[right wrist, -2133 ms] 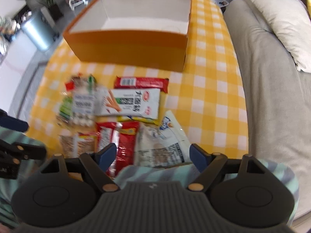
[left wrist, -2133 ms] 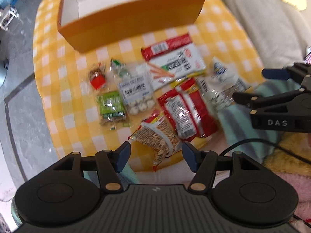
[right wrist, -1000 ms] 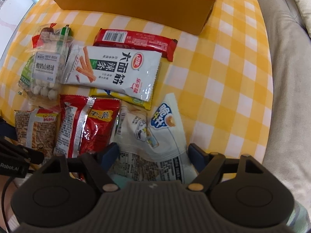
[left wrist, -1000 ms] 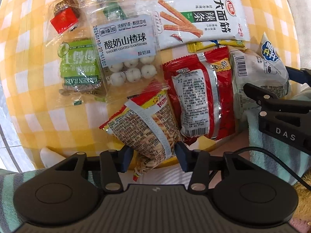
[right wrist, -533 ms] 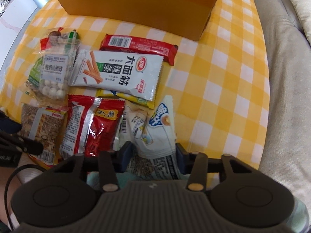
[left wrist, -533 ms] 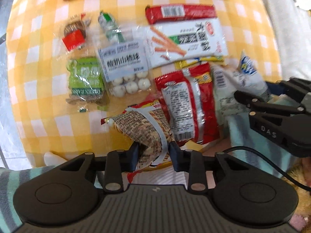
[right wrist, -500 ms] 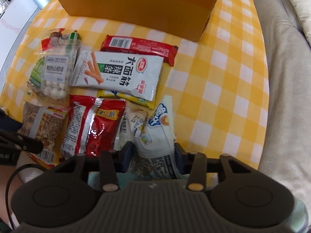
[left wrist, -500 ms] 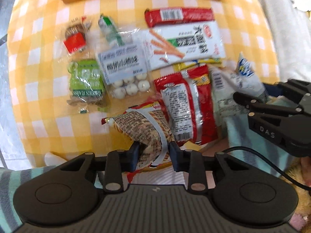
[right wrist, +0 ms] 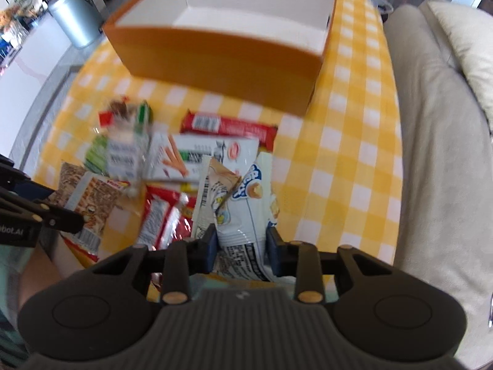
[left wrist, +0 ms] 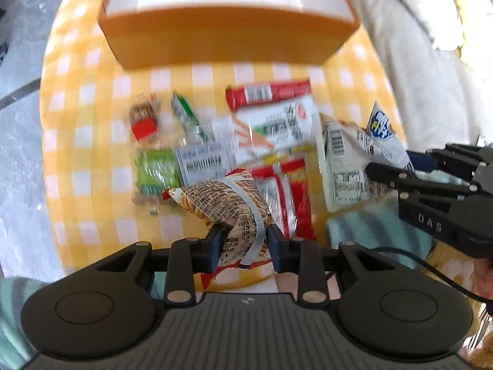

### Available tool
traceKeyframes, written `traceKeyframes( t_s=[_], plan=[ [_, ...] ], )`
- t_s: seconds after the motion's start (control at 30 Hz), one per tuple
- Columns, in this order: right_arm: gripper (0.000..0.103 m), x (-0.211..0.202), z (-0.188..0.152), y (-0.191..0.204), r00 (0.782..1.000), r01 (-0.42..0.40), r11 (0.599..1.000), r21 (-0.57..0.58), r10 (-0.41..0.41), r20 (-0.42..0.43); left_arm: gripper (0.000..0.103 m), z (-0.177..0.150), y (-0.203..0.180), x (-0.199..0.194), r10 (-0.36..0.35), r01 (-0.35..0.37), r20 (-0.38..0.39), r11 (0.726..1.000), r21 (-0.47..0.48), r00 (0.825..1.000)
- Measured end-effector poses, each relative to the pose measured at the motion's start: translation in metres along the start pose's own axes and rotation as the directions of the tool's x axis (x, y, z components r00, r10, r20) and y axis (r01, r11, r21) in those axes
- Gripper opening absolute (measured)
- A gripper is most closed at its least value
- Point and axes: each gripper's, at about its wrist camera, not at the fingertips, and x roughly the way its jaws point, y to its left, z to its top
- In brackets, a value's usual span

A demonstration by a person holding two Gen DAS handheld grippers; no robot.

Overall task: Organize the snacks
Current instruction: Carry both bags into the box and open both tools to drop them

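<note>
My left gripper (left wrist: 245,236) is shut on a brown peanut packet (left wrist: 228,197) and holds it tilted above the yellow checked tablecloth (left wrist: 86,160). The jaws of my right gripper (right wrist: 242,242) are closing, and their pads press a white and blue snack packet (right wrist: 246,203) that hangs lifted off the cloth. An orange box (left wrist: 228,40) with a white, bare inside stands open at the far side of the table. Between the box and the grippers lie a red bar (left wrist: 268,94), a white spicy-strip packet (left wrist: 271,126), a red packet (left wrist: 289,191) and a green packet (left wrist: 157,171).
A beige sofa (right wrist: 440,154) with a cushion runs along the right of the table. A metal bin (right wrist: 74,18) stands on the floor at the far left. Small wrapped sweets (left wrist: 143,123) lie left of the pile. Bare cloth (right wrist: 345,166) shows to the right of the snacks.
Both grippers closed on their packets and rose with them, so the peanut packet and the white packet are off the cloth. The orange box has come back into view.
</note>
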Motion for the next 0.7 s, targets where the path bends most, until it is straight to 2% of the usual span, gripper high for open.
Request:
traceKeyframes(
  t_s=[0.2, 0.37, 0.53, 0.7],
  plan=[
    [0.030, -0.034, 0.033, 0.001, 0.996, -0.012, 1.000, -0.006, 0.013, 0.093, 0.035, 0.031, 0.005, -0.038, 0.019, -0.022, 0.123, 1.000, 0.019, 0.992],
    [0.030, -0.056, 0.073, 0.001, 0.985, -0.009, 1.000, -0.016, 0.012, 0.170, 0.035, 0.068, 0.012, -0.068, 0.023, -0.028, 0.207, 0.999, 0.024, 0.978],
    [0.030, -0.063, 0.120, -0.006, 0.974, -0.020, 1.000, 0.004, 0.019, 0.227, 0.035, 0.110, 0.011, -0.091, 0.046, -0.061, 0.277, 0.997, 0.048, 0.960],
    [0.030, -0.050, 0.165, -0.014, 0.970, -0.026, 0.999, 0.042, 0.015, 0.245, 0.035, 0.155, 0.019, -0.087, 0.084, -0.099, 0.319, 0.995, 0.031, 0.944]
  ],
)
